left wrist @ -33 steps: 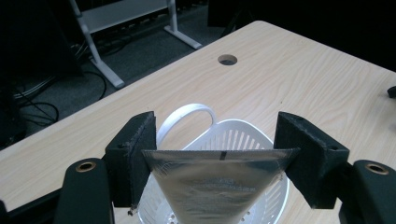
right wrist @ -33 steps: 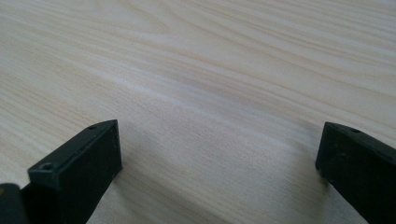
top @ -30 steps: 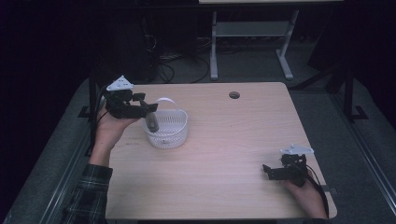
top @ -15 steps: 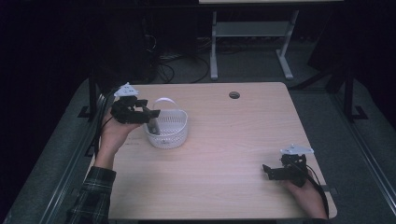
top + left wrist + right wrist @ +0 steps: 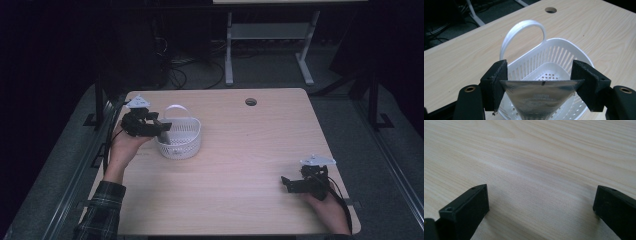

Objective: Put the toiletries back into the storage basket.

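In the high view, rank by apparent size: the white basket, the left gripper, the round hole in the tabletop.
1. White basket.
2. Left gripper, slightly smaller, though it sits nearer the camera, so that gap is unsure.
3. Round hole, clearly smallest.

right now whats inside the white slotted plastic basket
The white slotted plastic basket shows a bare perforated floor. The silver foil packet, clamped in the left gripper above its rim, covers the near part.
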A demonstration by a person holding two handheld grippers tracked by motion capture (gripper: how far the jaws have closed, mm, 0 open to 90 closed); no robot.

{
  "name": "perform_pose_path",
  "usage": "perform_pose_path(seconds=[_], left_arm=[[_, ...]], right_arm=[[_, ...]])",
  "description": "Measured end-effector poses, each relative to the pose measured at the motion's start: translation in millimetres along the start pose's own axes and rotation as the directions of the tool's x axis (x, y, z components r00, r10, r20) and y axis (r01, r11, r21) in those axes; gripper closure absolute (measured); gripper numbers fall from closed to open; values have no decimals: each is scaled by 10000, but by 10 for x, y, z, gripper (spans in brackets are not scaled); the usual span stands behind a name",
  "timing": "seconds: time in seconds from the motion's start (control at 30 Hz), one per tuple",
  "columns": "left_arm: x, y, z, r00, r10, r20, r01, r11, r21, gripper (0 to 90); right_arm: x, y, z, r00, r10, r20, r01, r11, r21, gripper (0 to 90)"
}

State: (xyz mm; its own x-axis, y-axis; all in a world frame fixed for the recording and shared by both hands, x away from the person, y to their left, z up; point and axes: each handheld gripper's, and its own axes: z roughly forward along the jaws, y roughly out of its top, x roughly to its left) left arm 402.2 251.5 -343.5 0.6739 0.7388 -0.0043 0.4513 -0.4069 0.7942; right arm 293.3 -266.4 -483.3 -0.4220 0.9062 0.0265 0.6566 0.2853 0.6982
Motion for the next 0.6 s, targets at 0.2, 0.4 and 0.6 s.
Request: perform_pose_path(seconds=[0.2, 0.4, 0.6], left_arm=[[14, -66, 47, 9999, -123, -32, 123, 9999, 116, 297], [19, -84, 70, 9999, -92, -62, 94, 9995, 315, 297], [13, -136, 110, 9999, -121, -42, 123, 9994, 322, 297]], right_arm=[[0, 0, 0, 10000, -3, 1, 3, 10000, -1, 0], [0, 0, 0, 10000, -6, 8, 6, 10000, -3, 0], [0, 0, 0, 10000, -7, 8, 7, 10000, -1, 0]])
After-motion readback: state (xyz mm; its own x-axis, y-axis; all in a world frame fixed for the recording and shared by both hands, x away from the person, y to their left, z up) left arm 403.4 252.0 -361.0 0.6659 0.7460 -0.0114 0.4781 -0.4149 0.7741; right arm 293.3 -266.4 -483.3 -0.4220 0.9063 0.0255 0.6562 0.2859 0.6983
